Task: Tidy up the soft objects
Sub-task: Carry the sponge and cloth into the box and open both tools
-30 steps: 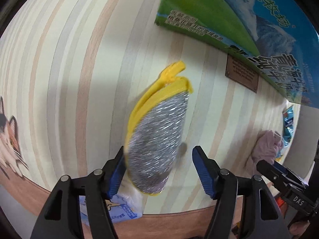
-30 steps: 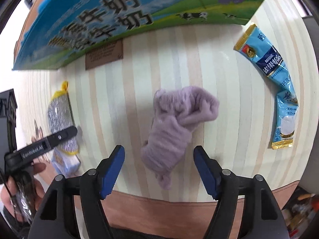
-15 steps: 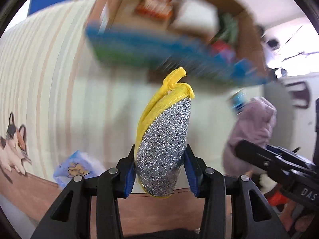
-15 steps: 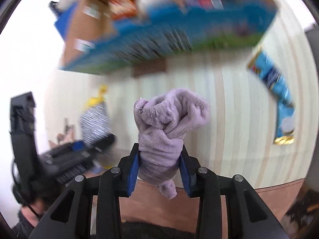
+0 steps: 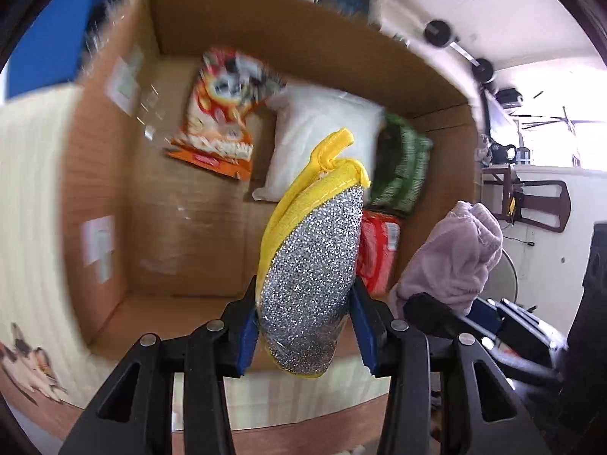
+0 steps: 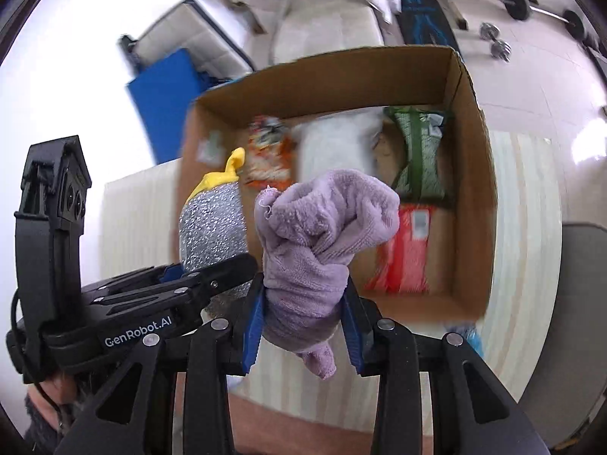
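My left gripper (image 5: 307,330) is shut on a yellow-edged silver scouring pad (image 5: 311,261) and holds it in the air over the near edge of an open cardboard box (image 5: 114,174). My right gripper (image 6: 303,326) is shut on a crumpled lilac cloth (image 6: 322,235), also lifted, in front of the same box (image 6: 470,174). The pad (image 6: 212,223) and left gripper (image 6: 212,280) show at the left of the right wrist view. The cloth (image 5: 455,258) shows at the right of the left wrist view.
The box holds an orange snack bag (image 5: 220,113), a white bag (image 5: 318,140), a green packet (image 6: 417,151) and a red packet (image 6: 406,250). It stands on a striped table (image 6: 527,235). Dumbbells (image 6: 497,45) lie on the floor beyond.
Both grippers closed on their objects, lifted them off the table and moved toward the box. The box's inside has come into view.
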`<state>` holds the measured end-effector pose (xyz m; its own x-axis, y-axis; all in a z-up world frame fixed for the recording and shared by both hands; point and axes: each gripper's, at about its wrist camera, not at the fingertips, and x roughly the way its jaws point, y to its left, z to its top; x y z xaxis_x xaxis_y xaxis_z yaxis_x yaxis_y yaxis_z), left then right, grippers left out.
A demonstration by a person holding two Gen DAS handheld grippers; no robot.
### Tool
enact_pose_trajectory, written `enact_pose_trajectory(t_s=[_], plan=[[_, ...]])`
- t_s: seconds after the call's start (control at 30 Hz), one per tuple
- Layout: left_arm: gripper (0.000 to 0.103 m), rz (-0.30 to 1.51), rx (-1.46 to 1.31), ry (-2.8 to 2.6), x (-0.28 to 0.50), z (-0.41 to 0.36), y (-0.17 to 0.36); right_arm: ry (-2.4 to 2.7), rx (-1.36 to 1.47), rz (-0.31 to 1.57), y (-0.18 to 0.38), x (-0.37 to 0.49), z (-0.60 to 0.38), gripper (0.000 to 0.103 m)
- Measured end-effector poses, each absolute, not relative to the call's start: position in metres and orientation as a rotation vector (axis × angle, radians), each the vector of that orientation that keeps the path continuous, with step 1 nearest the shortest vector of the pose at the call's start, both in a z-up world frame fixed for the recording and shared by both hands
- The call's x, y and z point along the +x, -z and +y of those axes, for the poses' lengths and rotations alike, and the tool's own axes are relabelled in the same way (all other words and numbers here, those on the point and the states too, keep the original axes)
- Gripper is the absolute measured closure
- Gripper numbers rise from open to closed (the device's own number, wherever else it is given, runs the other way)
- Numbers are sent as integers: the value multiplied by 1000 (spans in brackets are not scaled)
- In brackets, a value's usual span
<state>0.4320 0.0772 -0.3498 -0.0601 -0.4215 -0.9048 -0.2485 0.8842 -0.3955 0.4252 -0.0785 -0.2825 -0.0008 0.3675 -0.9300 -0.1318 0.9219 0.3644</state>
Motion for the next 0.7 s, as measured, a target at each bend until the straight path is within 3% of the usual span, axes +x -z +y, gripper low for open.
enact_pose_trajectory(t_s=[0.2, 0.5, 0.53, 0.6, 0.7], plan=[[62, 1776, -548, 131, 448, 74, 404, -367, 167, 1618, 338, 455, -78, 64], [60, 1788, -431, 126, 455, 56, 402, -364, 106, 1653, 364, 457, -83, 62], [57, 1771, -415, 127, 457, 54, 396, -358, 90, 1651, 363, 457, -83, 61], [26, 1727, -382, 121, 456, 52, 380, -345, 57, 1638, 358, 456, -84, 46], [23, 1684, -315, 120, 457, 46, 357, -341, 22, 1611, 345, 451, -86, 34]])
